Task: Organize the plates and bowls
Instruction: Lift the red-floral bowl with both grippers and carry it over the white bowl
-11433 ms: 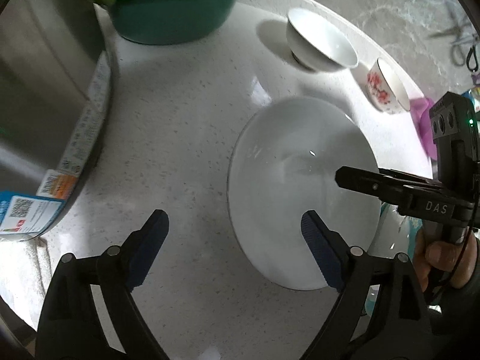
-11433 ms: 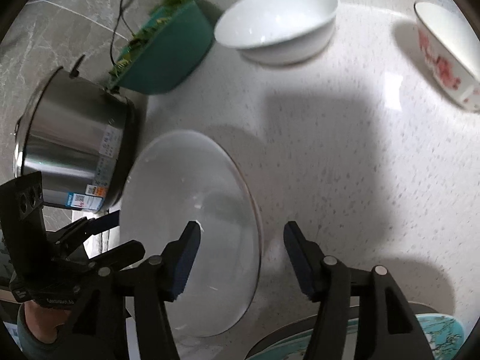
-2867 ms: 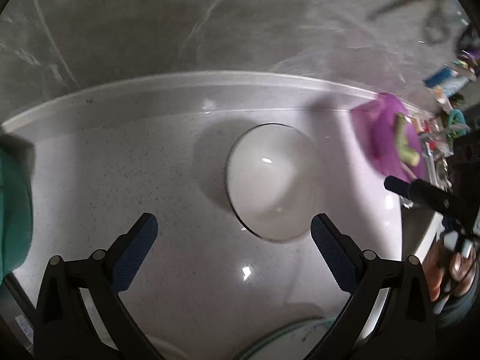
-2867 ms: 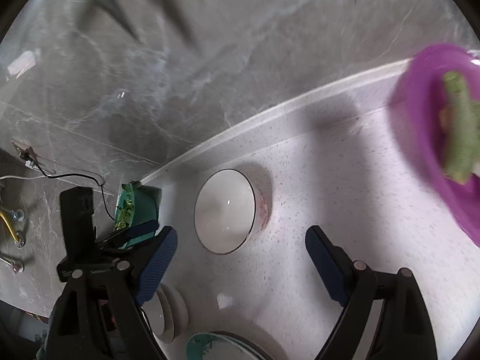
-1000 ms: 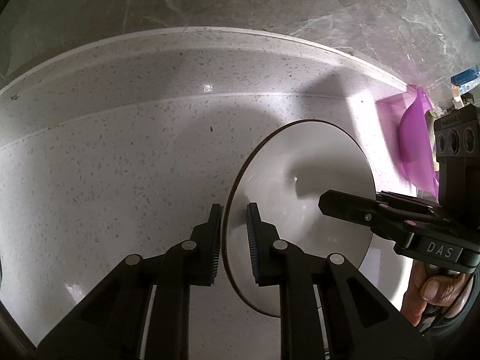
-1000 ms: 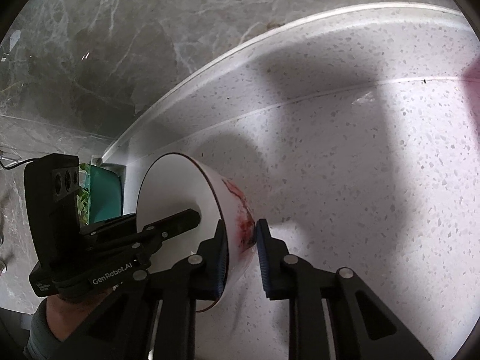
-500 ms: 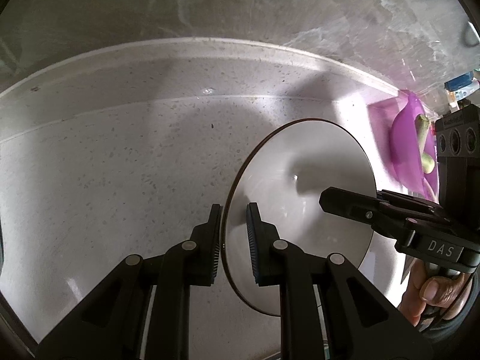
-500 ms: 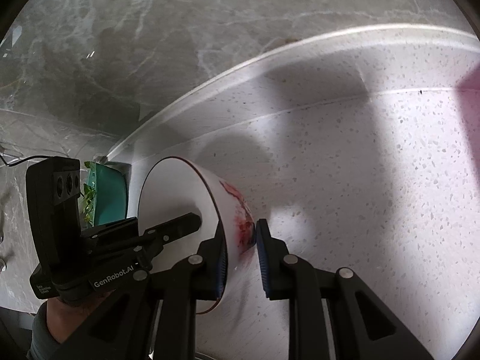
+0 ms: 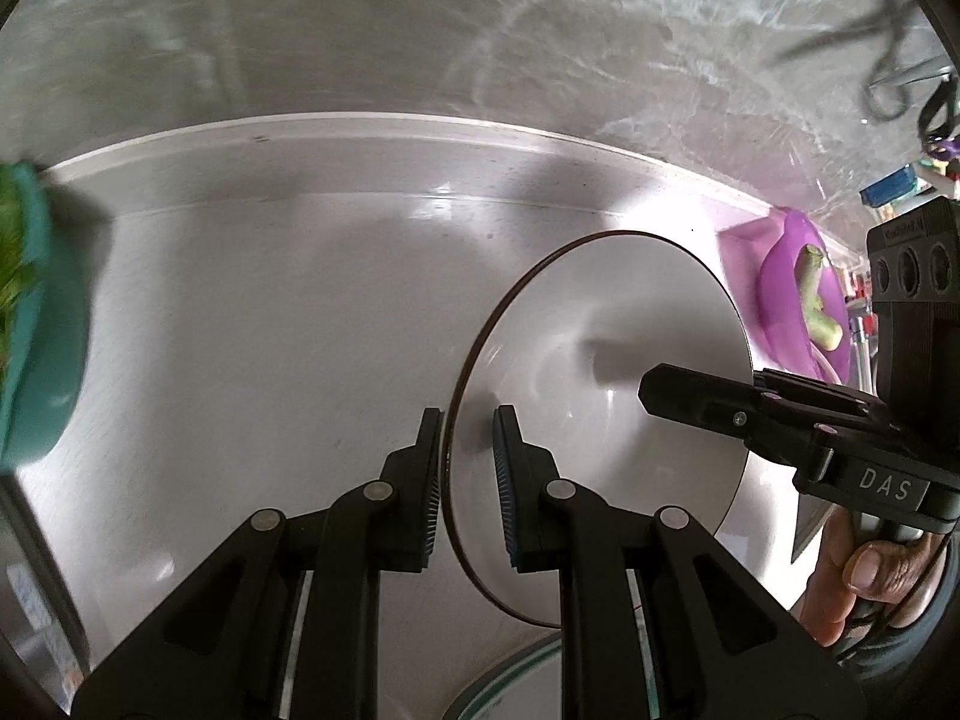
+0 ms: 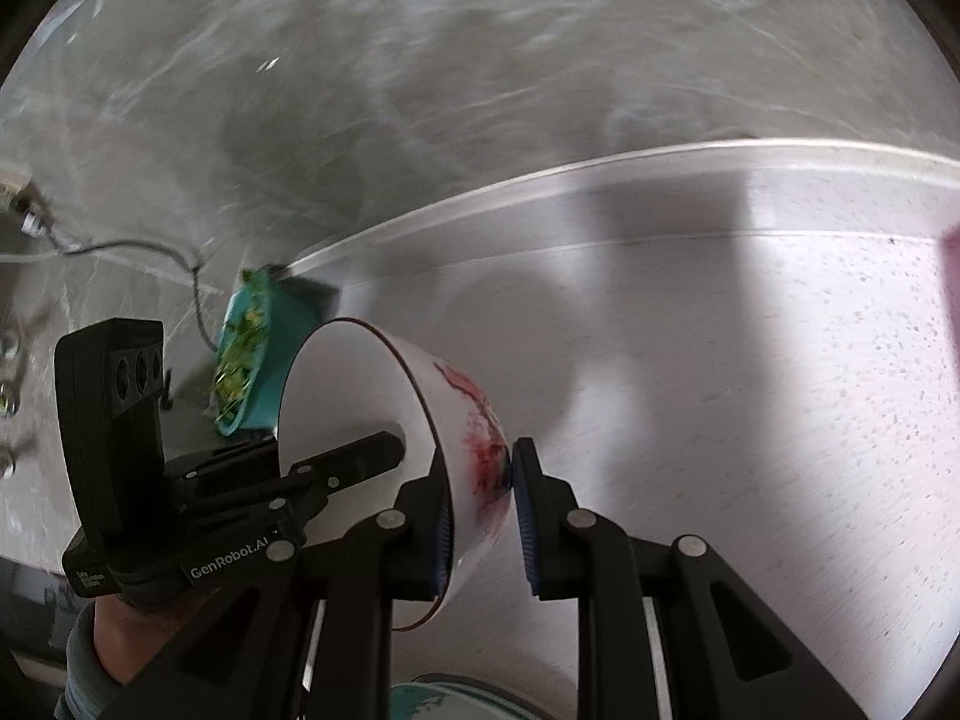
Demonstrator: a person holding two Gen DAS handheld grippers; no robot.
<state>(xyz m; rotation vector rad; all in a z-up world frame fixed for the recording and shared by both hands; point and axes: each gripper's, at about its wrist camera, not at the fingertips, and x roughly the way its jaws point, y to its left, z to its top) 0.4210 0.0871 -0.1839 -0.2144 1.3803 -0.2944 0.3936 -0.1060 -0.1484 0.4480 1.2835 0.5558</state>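
Both tongs are clenched on one red-flowered bowl (image 10: 414,456): left tongs (image 9: 468,474) pinch its near rim, right tongs (image 10: 480,510) its patterned wall. Compared with a second ago, the bowl hangs higher, clear of the speckled white surface (image 9: 270,330), so it looks ready for stacking. Left of the bowl sits a teal basin of greens (image 10: 252,354), right of it a purple dish (image 9: 798,306); behind rises a grey marble wall (image 9: 420,30).
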